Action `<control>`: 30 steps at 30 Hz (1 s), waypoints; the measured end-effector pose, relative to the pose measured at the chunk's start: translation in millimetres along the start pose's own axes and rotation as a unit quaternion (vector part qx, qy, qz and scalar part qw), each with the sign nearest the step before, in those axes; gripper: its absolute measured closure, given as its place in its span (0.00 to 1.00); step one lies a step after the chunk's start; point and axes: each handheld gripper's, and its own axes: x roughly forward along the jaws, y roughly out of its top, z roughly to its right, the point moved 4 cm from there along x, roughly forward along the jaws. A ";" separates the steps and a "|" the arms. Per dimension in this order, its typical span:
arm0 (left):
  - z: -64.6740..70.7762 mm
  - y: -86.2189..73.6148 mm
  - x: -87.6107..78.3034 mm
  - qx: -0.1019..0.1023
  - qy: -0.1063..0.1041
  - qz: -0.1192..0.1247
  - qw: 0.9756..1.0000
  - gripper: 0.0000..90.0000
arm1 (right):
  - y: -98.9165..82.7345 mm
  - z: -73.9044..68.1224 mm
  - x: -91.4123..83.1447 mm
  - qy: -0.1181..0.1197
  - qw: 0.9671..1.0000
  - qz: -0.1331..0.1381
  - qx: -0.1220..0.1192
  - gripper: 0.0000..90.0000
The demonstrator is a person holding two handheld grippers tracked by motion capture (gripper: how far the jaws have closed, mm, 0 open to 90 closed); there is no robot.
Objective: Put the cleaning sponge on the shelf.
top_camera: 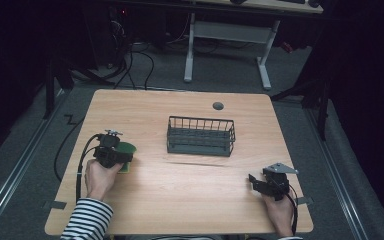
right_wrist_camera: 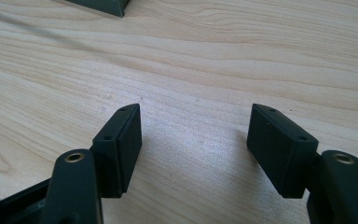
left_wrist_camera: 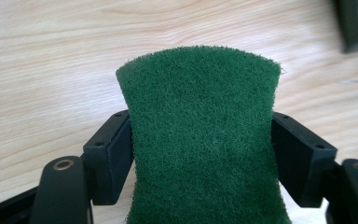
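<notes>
Two flat black pads of the left tool (left_wrist_camera: 200, 154) press on the sides of a green scouring sponge (left_wrist_camera: 200, 140), whose fuzzy, fibrous top fills the middle of the left gripper view; the sponge is pinched narrower where the pads meet it and flares wider toward its far, slightly curved edge, so the jaws are closed on it at a fairly wide spread. Each pad is a matte rectangular block with small screw holes, carried on a rounded black arm with a brass-coloured rivet. In the high view the left tool (top_camera: 114, 152) sits at the middle left of the frame, held by a hand in a black-and-white striped sleeve (top_camera: 87, 220), with the green sponge (top_camera: 126, 148) showing at its tip over the left part of the counter (top_camera: 180, 200), a pale wood-grain board with rounded corners. The right tool (right_wrist_camera: 193, 140) stands wide apart with nothing between its pads, bare wood grain showing through the gap; in the high view it rests at the lower right (top_camera: 260, 184), with a grey three-cornered plate on top. A dark wire basket (top_camera: 200, 136), rectangular with thin upright bars, stands near the centre of the counter, well apart from both tools. A small round grey cap (top_camera: 218, 106) sits behind the basket near the far edge.
</notes>
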 end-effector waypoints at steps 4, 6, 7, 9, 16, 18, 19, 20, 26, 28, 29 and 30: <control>13.7 5.3 -10.1 0.026 -0.003 0.006 1.000 0.32 | 0.0 -0.1 0.1 -0.001 1.000 0.000 -0.002 0.39; 18.8 9.6 -16.0 0.028 -0.016 0.011 0.999 0.32 | 0.0 -0.1 0.1 0.000 1.000 0.000 -0.002 0.39; 21.4 12.1 -18.7 0.032 -0.017 0.013 0.999 0.32 | 0.0 -0.1 0.1 0.000 1.000 0.000 -0.002 0.39; 27.5 17.4 -24.1 0.039 -0.025 0.016 0.999 0.32 | 0.0 -0.1 0.1 0.000 1.000 0.000 -0.002 0.39; 43.1 38.8 -39.7 0.041 -0.068 0.035 0.996 0.33 | 0.0 -0.1 0.0 0.000 1.000 0.000 -0.001 0.39; 48.6 44.7 -43.8 0.047 -0.076 0.039 0.995 0.33 | 0.0 -0.1 0.0 0.000 1.000 0.000 0.000 0.39; 50.8 47.4 -45.8 0.050 -0.079 0.041 0.995 0.33 | 0.0 -0.1 0.0 0.000 1.000 0.000 0.000 0.39; 53.1 50.1 -47.9 0.052 -0.081 0.044 0.994 0.33 | 0.0 -0.1 0.0 0.000 1.000 0.000 0.000 0.39; 68.1 68.5 -58.8 0.061 -0.102 0.058 0.991 0.33 | 0.0 -0.1 0.0 0.000 1.000 0.000 0.000 0.39; 73.7 76.0 -61.3 0.063 -0.108 0.064 0.990 0.33 | 0.0 -0.1 0.0 0.000 1.000 0.000 0.000 0.39; 76.6 79.8 -62.0 0.064 -0.112 0.065 0.989 0.33 | 0.0 0.0 0.0 0.001 1.000 0.000 0.000 0.39; 79.6 83.5 -62.2 0.066 -0.114 0.066 0.989 0.33 | 0.0 0.0 0.0 0.001 1.000 0.000 0.000 0.39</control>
